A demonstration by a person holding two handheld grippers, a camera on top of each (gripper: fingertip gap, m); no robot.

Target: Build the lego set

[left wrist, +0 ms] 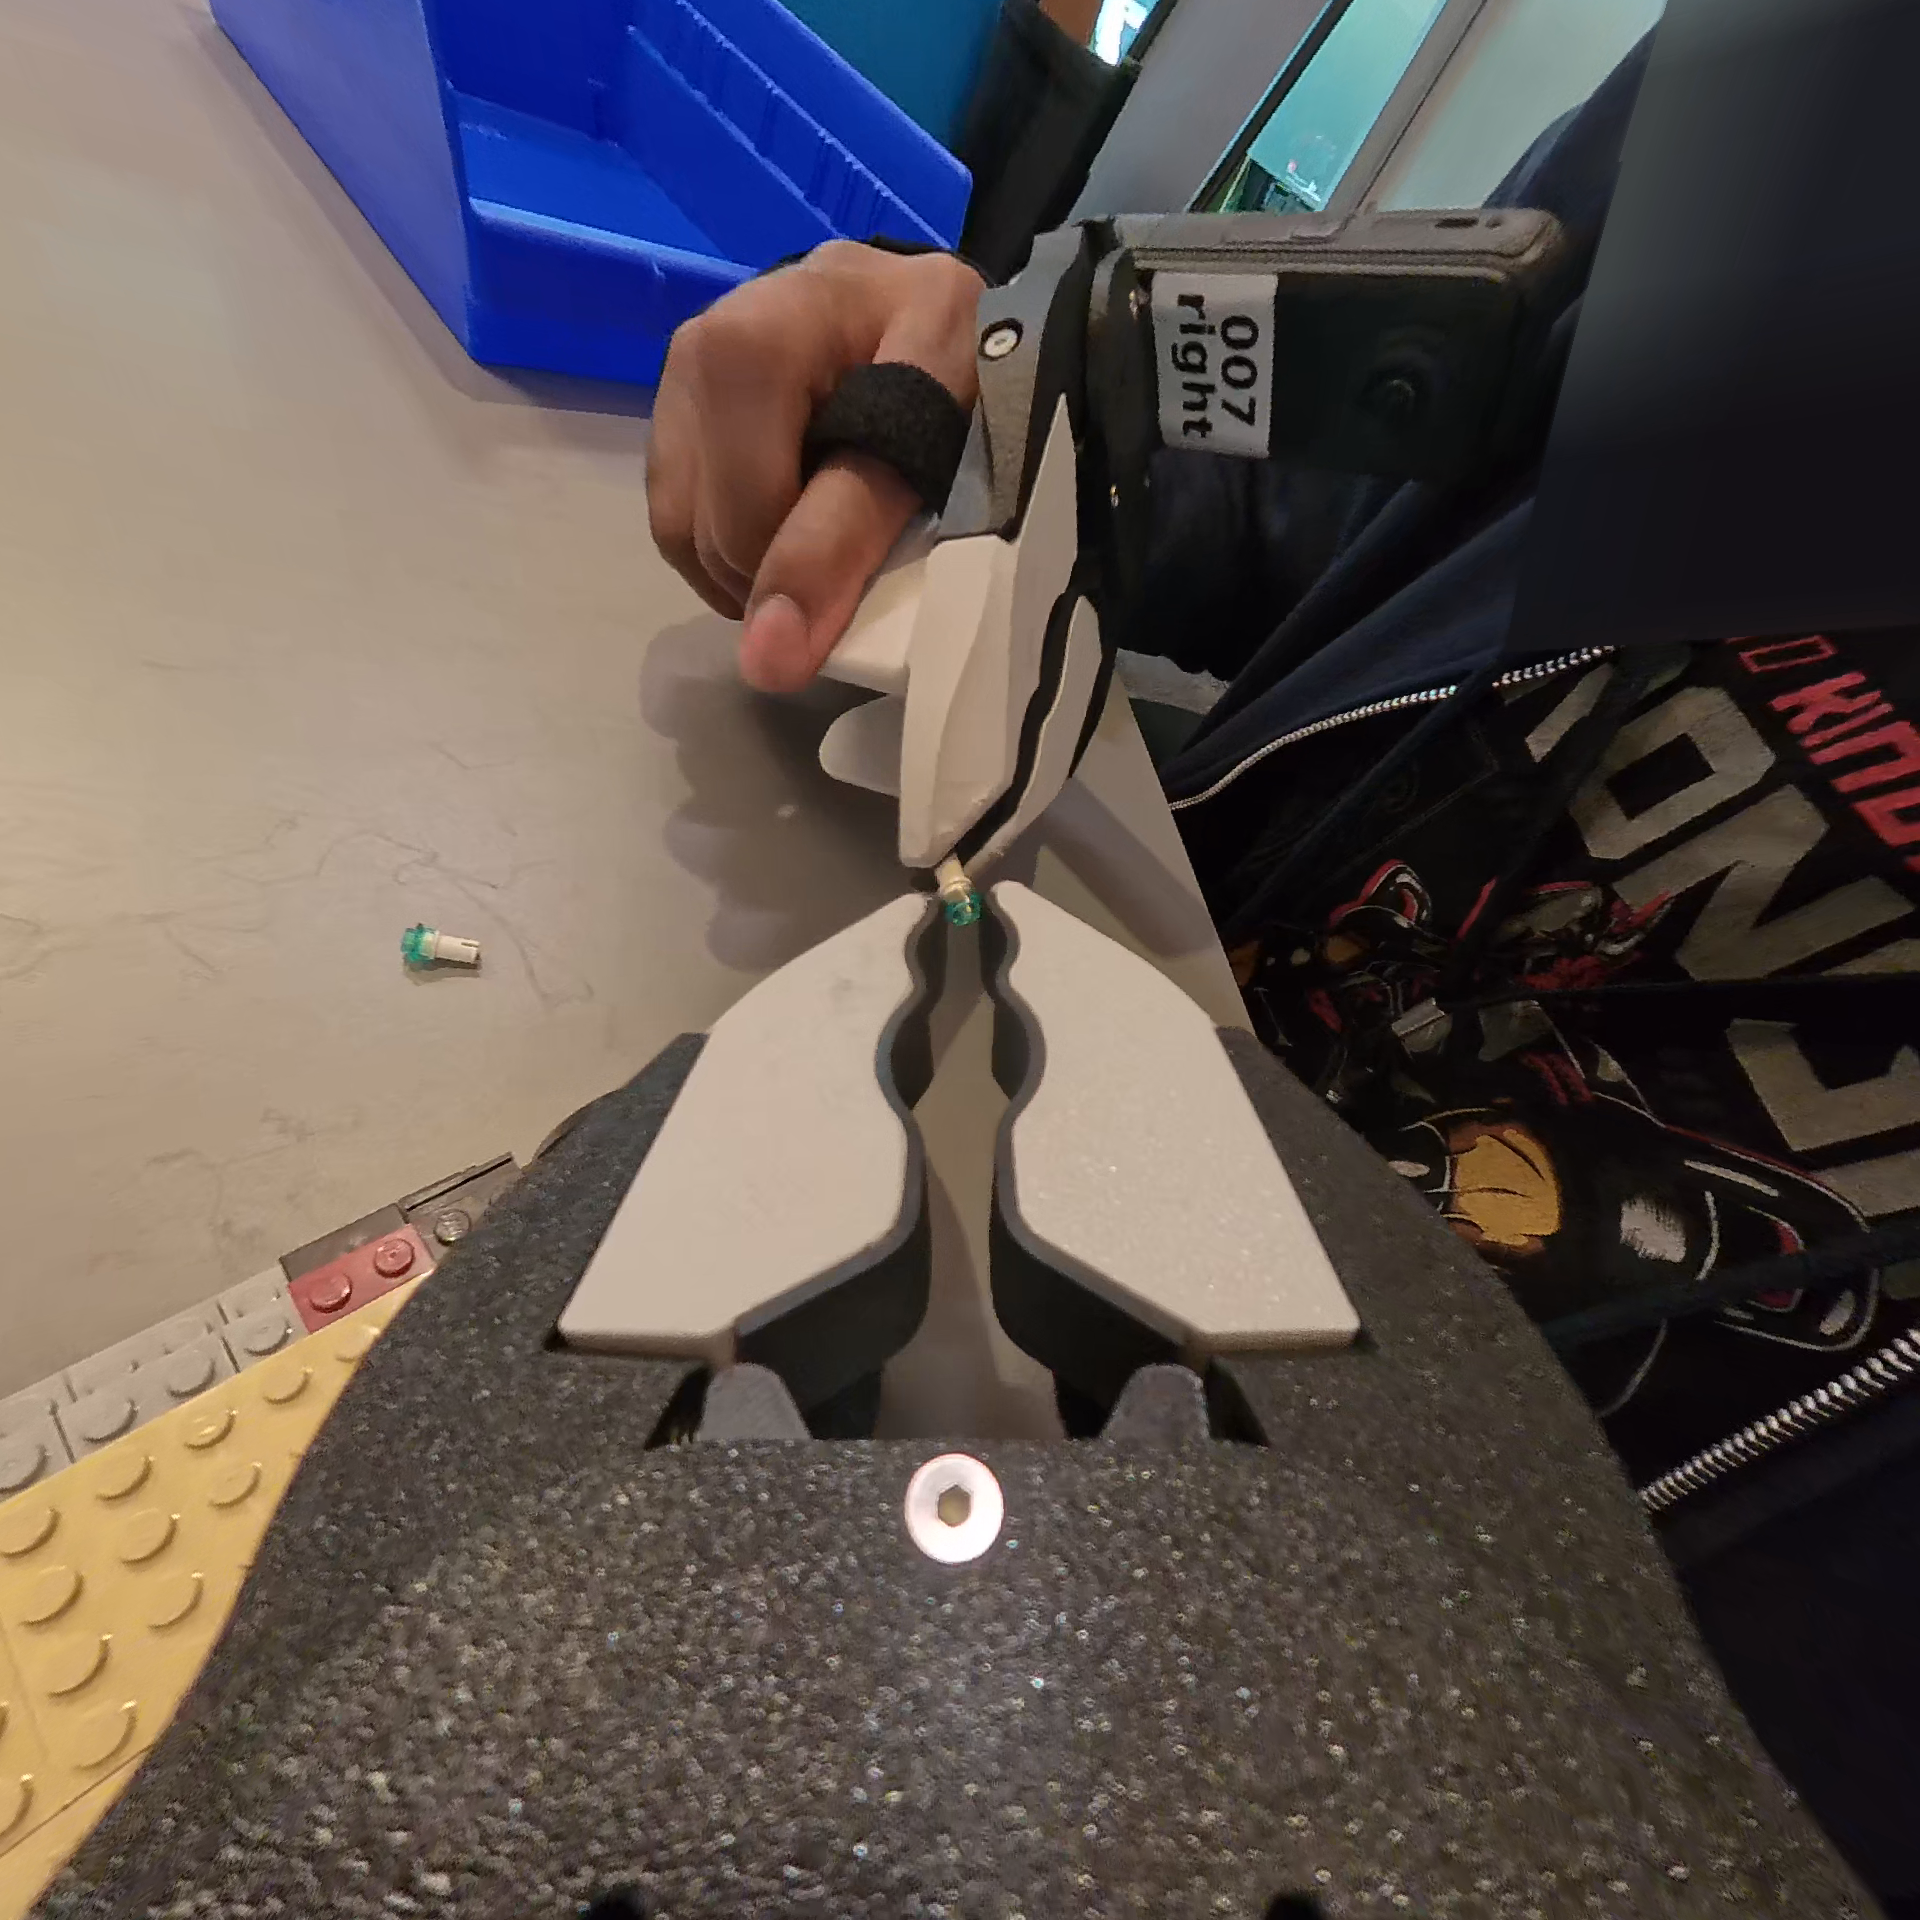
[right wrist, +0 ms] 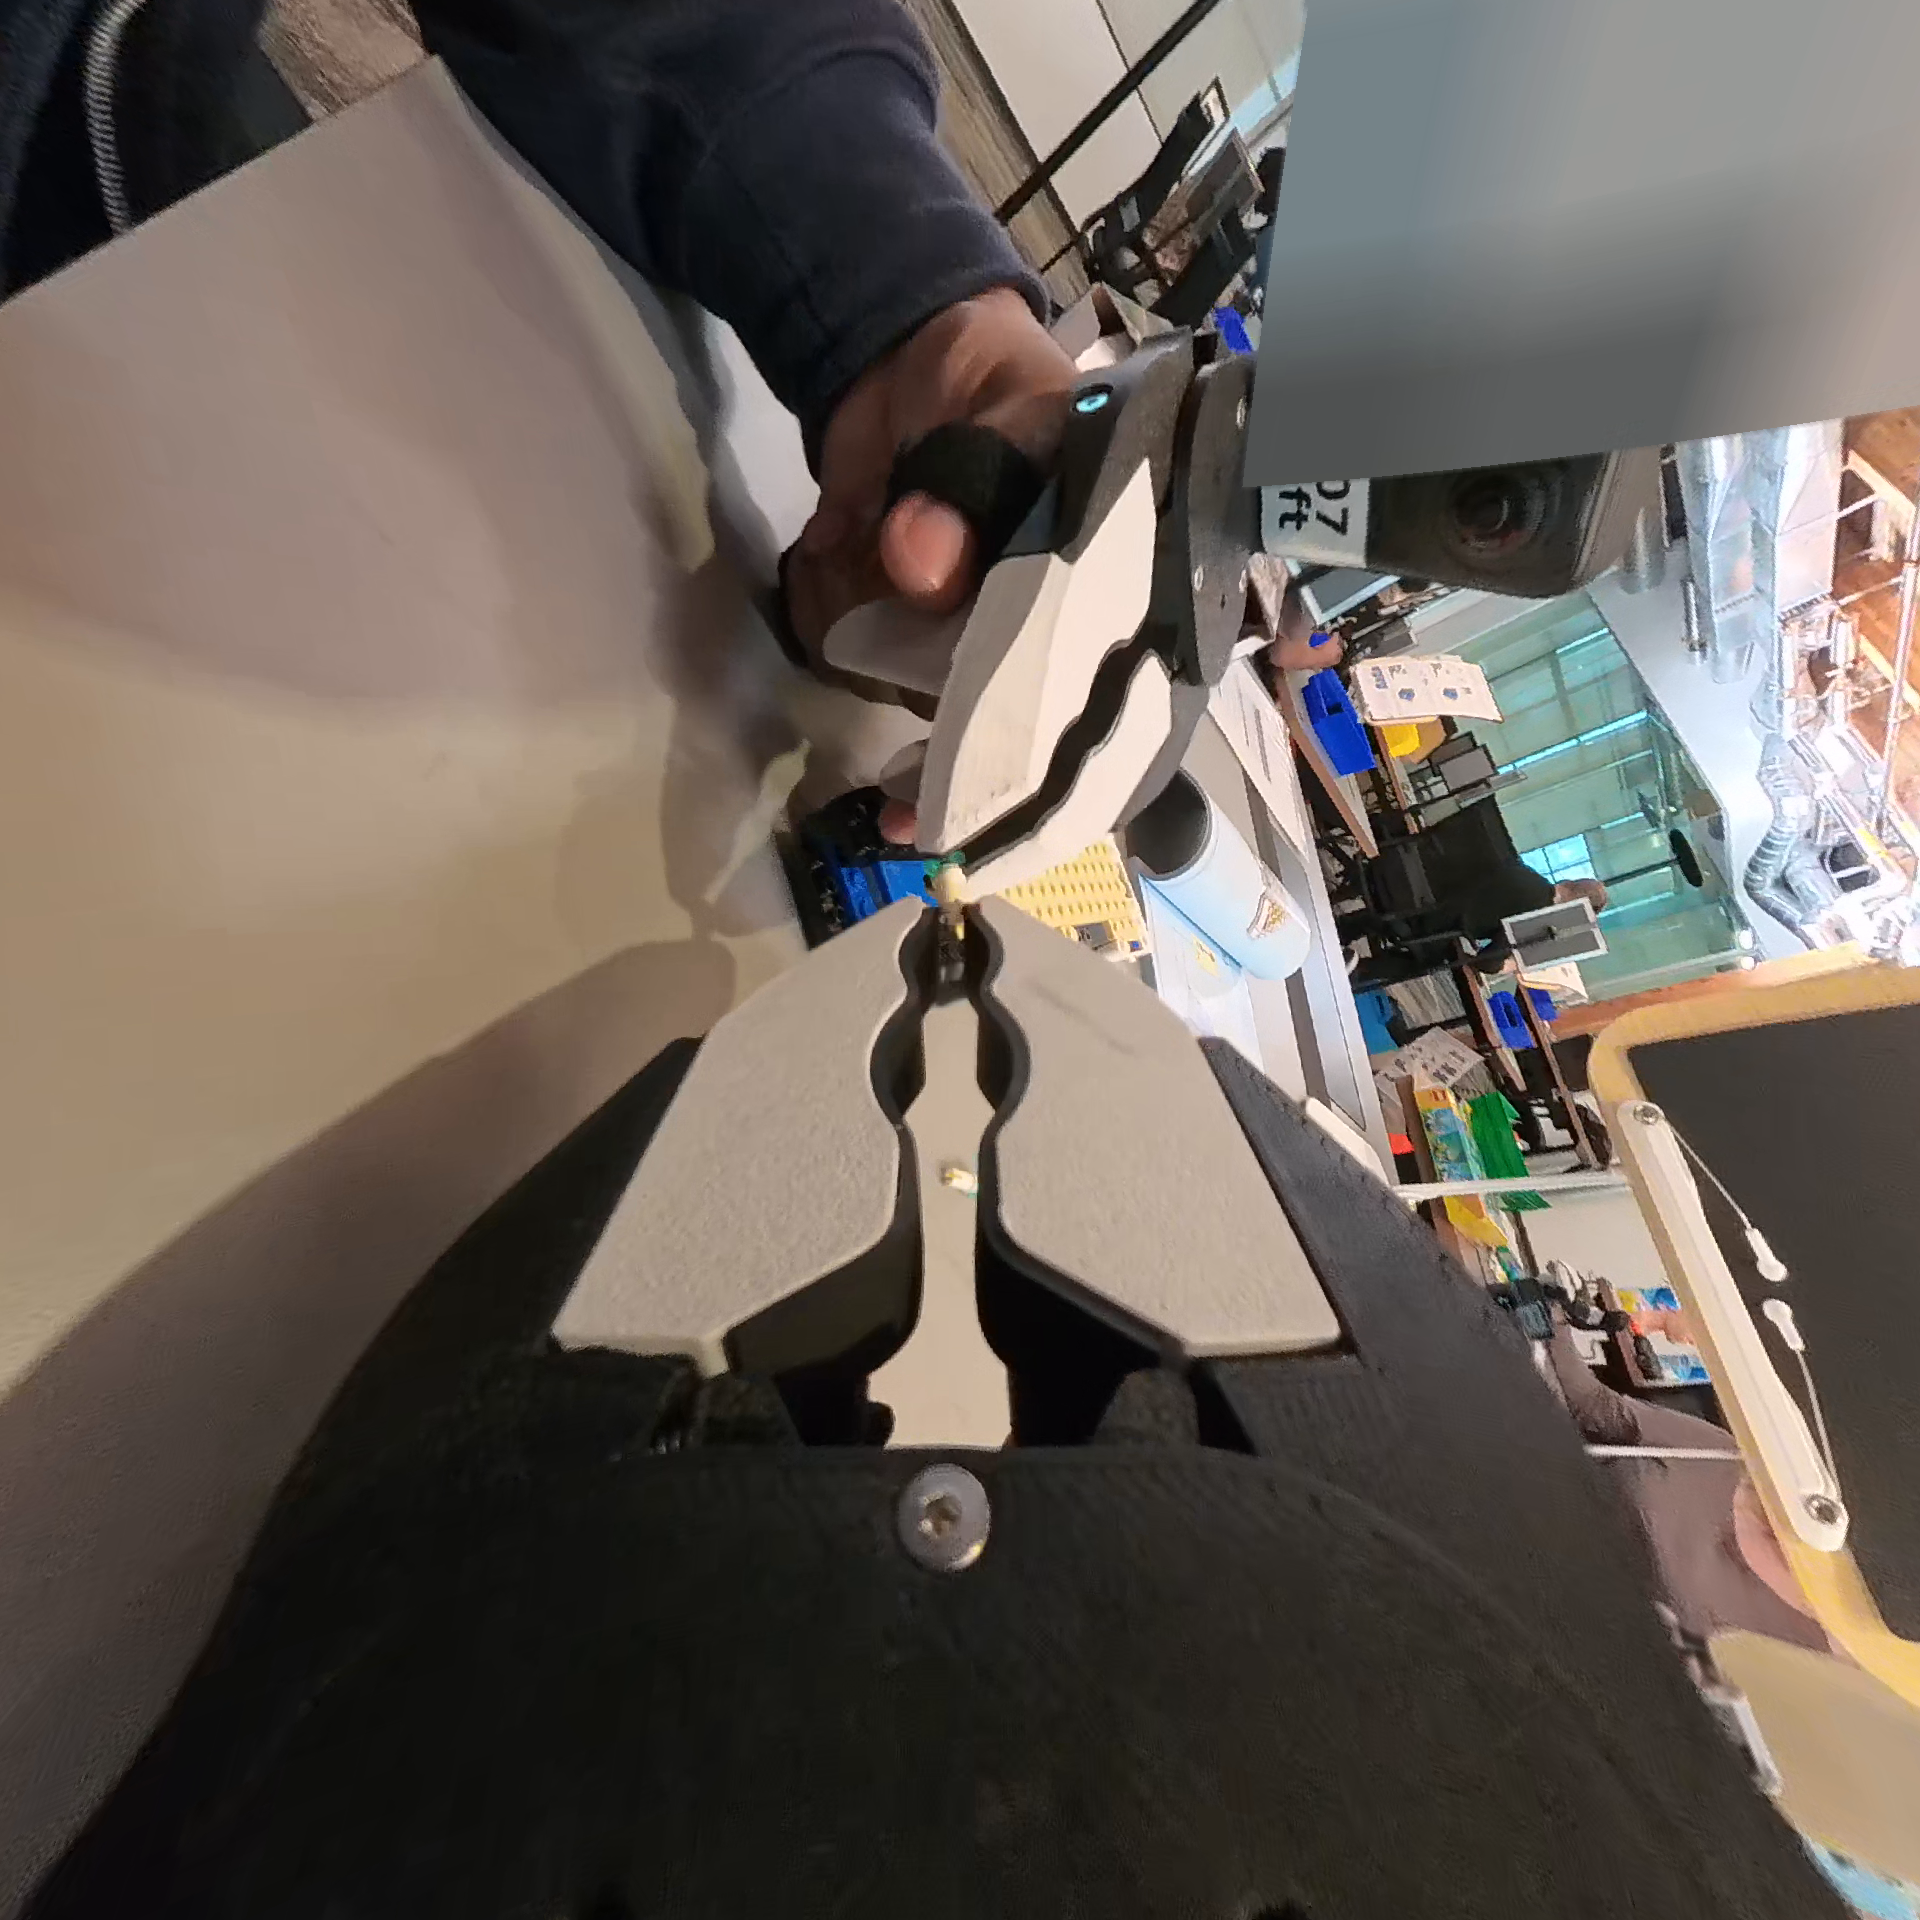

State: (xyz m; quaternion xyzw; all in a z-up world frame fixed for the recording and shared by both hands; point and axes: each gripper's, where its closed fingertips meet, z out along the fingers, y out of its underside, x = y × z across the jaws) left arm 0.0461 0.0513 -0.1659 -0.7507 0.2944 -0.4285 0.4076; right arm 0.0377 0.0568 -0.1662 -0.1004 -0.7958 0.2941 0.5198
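Note:
In the left wrist view my left gripper (left wrist: pixel 961 902) is shut on a small teal round stud (left wrist: pixel 961 912) at its fingertips. My right gripper (left wrist: pixel 951 857) comes down from above, tip to tip with it, and is shut on a short white peg (left wrist: pixel 950 878) that meets the teal stud. The right wrist view shows the same: my right gripper (right wrist: pixel 951 916) pinches the white peg (right wrist: pixel 948 889), and my left gripper (right wrist: pixel 958 854) holds the teal stud (right wrist: pixel 943 860) just beyond it. Both are held above the grey table (left wrist: pixel 260 623).
A second teal-and-white piece (left wrist: pixel 442 945) lies loose on the table to the left. A blue bin (left wrist: pixel 623 177) stands at the back. A tan studded baseplate (left wrist: pixel 125 1558) with grey and dark red bricks (left wrist: pixel 353 1278) is at the lower left. A blue-and-black brick build (right wrist: pixel 852 883) sits behind the fingertips. Both grippers' tips are close together, under 4 cm apart.

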